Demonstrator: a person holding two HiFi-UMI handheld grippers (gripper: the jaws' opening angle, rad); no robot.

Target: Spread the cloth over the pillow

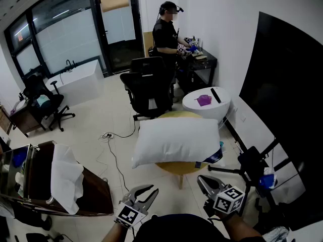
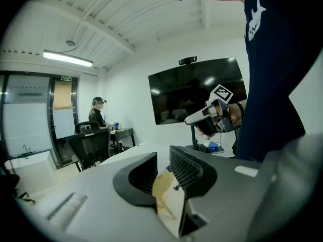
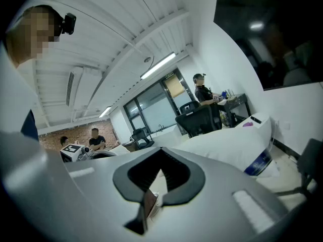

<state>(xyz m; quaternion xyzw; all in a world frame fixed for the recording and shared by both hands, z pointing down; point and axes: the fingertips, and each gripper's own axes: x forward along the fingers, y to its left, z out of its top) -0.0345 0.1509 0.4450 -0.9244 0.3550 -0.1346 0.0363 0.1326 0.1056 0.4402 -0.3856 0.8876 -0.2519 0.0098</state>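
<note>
left tool (image 1: 147, 191) slightly apart, right tool (image 1: 202, 179) together, both empty. cloth (image 1: 64, 178) sits off the left tool's left, pillow (image 1: 176, 141) ahead; i'd grab two corners first.

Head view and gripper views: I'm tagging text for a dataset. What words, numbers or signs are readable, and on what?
None reads clearly.
Small wall sign: too small.
Blue label below the pillow: blurred.
Cubes on left gripper and right gripper: square patterns, no letters.
</note>
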